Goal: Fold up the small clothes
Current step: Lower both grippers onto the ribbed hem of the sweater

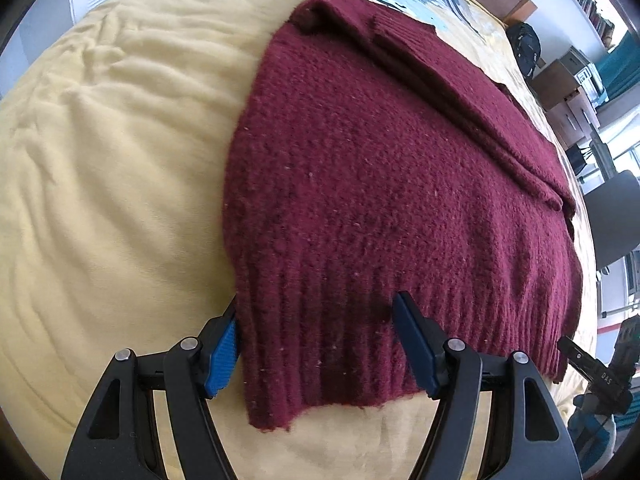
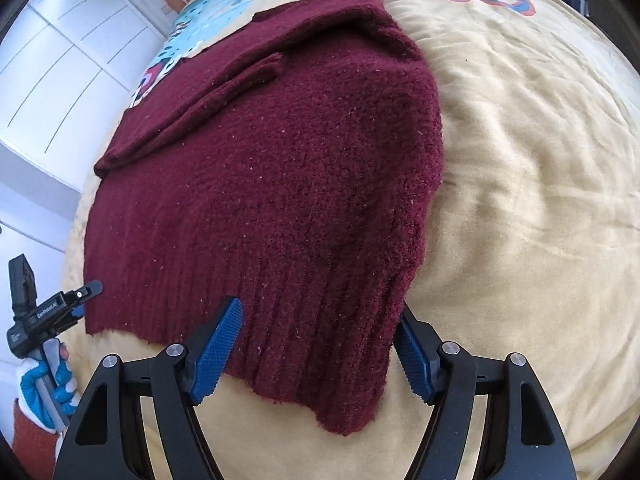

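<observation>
Left gripper (image 1: pixel 316 344), black frame with blue ribbed pads, jaws spread and straddling the near left corner of the dark red knitted wool sweater (image 1: pixel 380 168); one blue pad sits just outside the sweater's left edge, the other lies over the ribbed hem, and neither pad visibly pinches the cloth, so it reads as open around the corner. Right gripper (image 2: pixel 318 340), same build, jaws likewise apart and set either side of the near right corner of the sweater (image 2: pixel 280 168); the left pad rests on top of the rib knit, the right pad is partly hidden behind the drooping edge, no squeeze on the fabric visible. Both tools point steeply down at the hem nearest them, the garment stretching away ahead. In the right wrist view the left gripper shows at far left, carried by a hand in a blue and white glove (image 2: pixel 48 380). Sweater lies flat with a sleeve folded across its far part, cuff visible. Beneath it, a pale yellow rumpled bedspread (image 1: pixel 112 168) with a colourful cartoon print (image 2: pixel 192 36) beyond the sweater's far end. Past the bed: white panelled cabinet doors (image 2: pixel 68 64) left of the right gripper, cardboard boxes (image 1: pixel 568 84) and shelving right of the left gripper.
</observation>
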### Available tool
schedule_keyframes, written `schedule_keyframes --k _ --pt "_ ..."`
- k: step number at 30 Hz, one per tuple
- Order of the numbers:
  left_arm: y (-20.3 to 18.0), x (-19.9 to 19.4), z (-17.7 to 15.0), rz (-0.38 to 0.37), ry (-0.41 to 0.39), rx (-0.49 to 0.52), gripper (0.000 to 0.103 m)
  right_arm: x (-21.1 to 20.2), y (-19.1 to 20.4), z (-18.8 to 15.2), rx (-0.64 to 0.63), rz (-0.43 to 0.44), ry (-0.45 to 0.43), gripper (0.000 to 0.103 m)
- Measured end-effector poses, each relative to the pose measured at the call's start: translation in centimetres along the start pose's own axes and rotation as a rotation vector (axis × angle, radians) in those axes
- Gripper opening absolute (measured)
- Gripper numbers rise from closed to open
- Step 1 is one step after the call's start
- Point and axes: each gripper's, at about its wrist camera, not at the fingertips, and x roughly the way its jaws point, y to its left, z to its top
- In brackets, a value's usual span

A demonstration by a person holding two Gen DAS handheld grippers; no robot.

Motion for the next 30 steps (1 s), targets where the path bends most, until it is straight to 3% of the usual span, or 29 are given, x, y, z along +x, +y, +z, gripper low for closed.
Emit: schedule_keyframes --k 9,15,30 --pt "-0.3 0.4 0.2 -0.03 0.003 -0.004 0.064 0.0 0.0 -0.1 0.015 0.019 0.004 0.059" --pt "-1.0 0.6 0.2 -0.073 0.01 -0.009 0.059 0.1 0.7 -0.3 -0.005 0.032 0.012 0.057" --pt "-0.6 0.4 0.1 -0.082 0.015 0.006 0.056 0.3 0.2 -0.3 0.014 0.043 0.012 0.053"
